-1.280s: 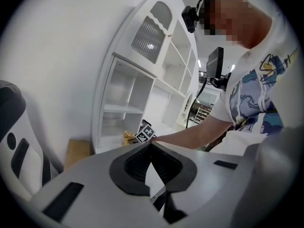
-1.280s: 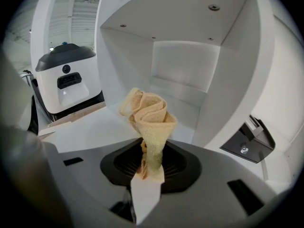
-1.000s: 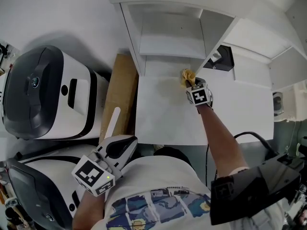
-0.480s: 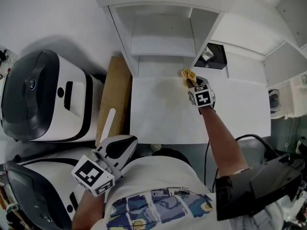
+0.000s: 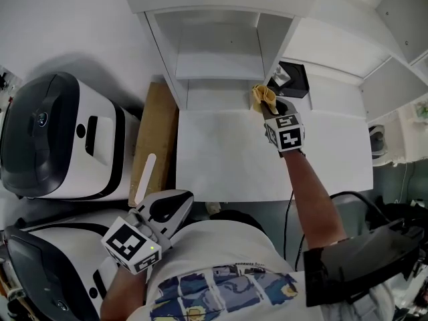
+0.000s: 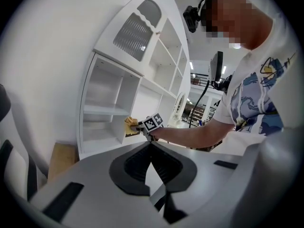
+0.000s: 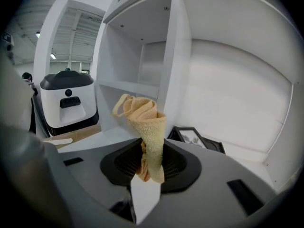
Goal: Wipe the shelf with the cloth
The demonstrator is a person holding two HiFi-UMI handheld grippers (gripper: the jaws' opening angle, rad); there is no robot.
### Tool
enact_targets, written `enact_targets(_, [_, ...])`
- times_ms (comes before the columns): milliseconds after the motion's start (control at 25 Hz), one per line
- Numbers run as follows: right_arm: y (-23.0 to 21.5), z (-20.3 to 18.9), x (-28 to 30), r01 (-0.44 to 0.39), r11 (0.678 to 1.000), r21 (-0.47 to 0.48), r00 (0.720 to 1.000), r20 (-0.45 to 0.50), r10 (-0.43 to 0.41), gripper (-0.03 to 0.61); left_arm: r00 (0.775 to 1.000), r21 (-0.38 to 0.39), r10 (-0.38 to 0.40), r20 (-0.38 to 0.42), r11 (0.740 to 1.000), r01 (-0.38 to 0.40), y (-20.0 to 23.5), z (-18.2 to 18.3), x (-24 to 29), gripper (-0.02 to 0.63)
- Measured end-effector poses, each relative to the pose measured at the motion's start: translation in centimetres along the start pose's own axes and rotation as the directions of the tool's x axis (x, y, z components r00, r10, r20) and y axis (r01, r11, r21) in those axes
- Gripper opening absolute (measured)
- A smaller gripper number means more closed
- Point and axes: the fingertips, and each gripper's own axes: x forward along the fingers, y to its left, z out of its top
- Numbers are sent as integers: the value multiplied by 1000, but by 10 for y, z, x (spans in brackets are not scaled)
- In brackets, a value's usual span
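Observation:
The yellow cloth point(image 5: 263, 97) stands bunched up out of my right gripper point(image 5: 269, 110), which is shut on it. The gripper holds it above the white tabletop point(image 5: 221, 159), close to the front of the white shelf unit's upright divider point(image 5: 267, 52). In the right gripper view the cloth point(image 7: 145, 118) rises from the shut gripper point(image 7: 151, 158), with the shelf board point(image 7: 128, 87) behind it to the left. My left gripper point(image 5: 175, 202) hangs low by the person's body, shut and holding nothing. In its own view my left gripper point(image 6: 151, 148) points toward the shelf unit point(image 6: 109, 103).
A black picture frame point(image 5: 292, 79) leans in the compartment right of the divider. A wooden board point(image 5: 157, 139) with a white strip point(image 5: 144, 172) on it lies left of the tabletop. Two white-and-black machines point(image 5: 60, 139) stand at the left. A cable point(image 5: 348, 196) runs at the lower right.
The right gripper has carried the cloth a little farther toward the shelf unit, up to the divider's front. The left gripper has stayed where it was.

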Motion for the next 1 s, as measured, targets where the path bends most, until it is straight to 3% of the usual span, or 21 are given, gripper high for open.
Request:
enact_targets(400, [1,53,-29,1,999,33,992,124,-5,115,1000,-11,22,3,1000,-22,-3,-7,-10,12])
enact_targets(1000, [72,88,11,-120,993,11,983,142,117,115,995,-40,98,16,994,-98,17,-11,-47,12])
